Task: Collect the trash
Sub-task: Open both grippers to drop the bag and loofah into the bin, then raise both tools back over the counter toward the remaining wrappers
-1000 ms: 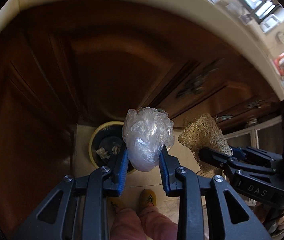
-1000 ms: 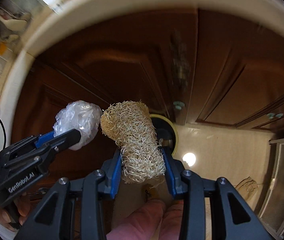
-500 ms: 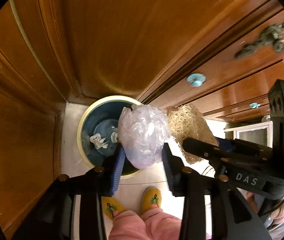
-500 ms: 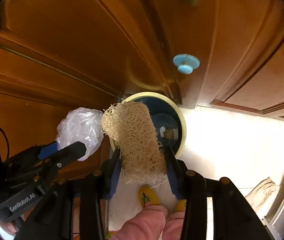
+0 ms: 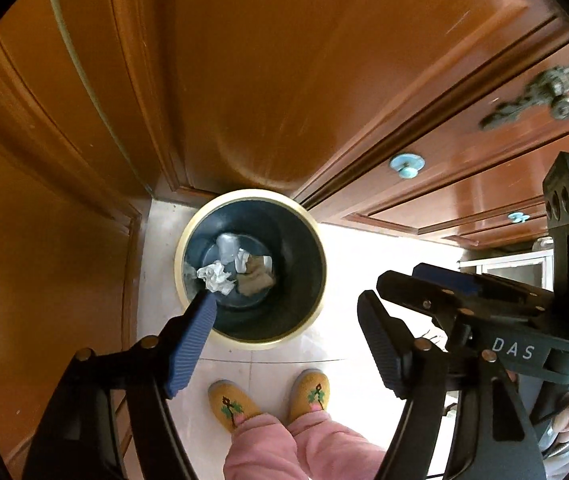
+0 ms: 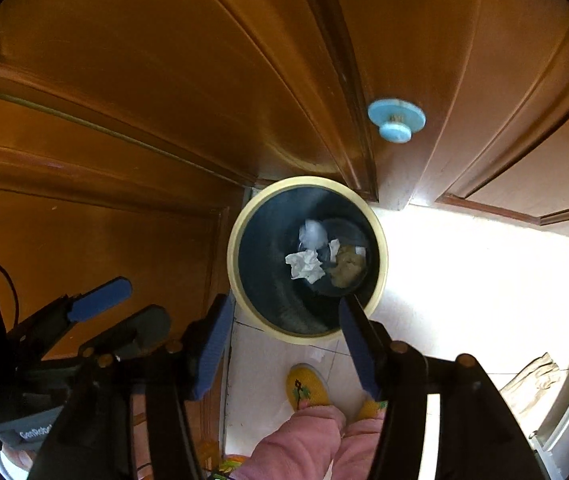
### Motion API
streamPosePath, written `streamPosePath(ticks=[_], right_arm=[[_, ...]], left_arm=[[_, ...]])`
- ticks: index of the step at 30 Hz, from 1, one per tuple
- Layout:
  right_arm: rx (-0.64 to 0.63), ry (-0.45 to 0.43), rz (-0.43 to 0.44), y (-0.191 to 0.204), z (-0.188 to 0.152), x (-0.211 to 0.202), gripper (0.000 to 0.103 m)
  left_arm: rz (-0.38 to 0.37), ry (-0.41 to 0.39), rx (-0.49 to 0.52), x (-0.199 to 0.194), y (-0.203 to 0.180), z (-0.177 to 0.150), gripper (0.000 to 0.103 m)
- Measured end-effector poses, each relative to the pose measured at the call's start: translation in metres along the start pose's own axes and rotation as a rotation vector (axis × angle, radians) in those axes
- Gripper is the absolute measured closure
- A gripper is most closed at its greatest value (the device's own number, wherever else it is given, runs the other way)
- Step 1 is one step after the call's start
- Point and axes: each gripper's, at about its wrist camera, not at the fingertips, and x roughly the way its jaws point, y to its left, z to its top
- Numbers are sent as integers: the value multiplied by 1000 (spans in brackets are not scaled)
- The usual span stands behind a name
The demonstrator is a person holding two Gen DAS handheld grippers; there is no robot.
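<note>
Wooden cabinet doors [image 5: 268, 80] are seen filling most of both views, with a pale tiled floor [image 5: 364, 264] below them. A round trash bin [image 5: 316, 280], dark inside and ringed by a cream rim, is stood on that floor in the corner where the cabinets meet, directly below both tools. The left gripper [image 5: 288, 328] is held above the bin with its blue-padded fingers spread wide and nothing between them; the left fingertip is seen over the bin's near rim. The right gripper [image 6: 284, 320] is likewise held spread wide and empty above the bin, and each gripper is seen beside the other in the other's view. Pink trouser legs [image 5: 296, 440] and yellow slippers [image 5: 236, 404] are seen on the floor just short of the bin. Pale blue knobs [image 6: 396, 120] are fixed to the cabinet doors. At the bottom of the bin, the trash is seen lying together: a clear plastic bag [image 6: 312, 234], a tan loofah piece [image 6: 348, 268] and a crumpled white paper [image 6: 304, 266].
</note>
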Motion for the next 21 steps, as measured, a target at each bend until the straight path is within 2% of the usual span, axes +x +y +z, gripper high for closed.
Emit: streamPosePath(ticks=[10, 13, 21], right_arm=[[-17, -45, -13, 36, -12, -95, 47], [-21, -55, -18, 49, -16, -126, 47], [-43, -123, -31, 85, -24, -214, 47]], left_arm=[[-15, -74, 12, -100, -25, 0, 31], [-1, -122, 37, -142, -37, 1, 29], [-11, -189, 121, -245, -65, 4, 28]])
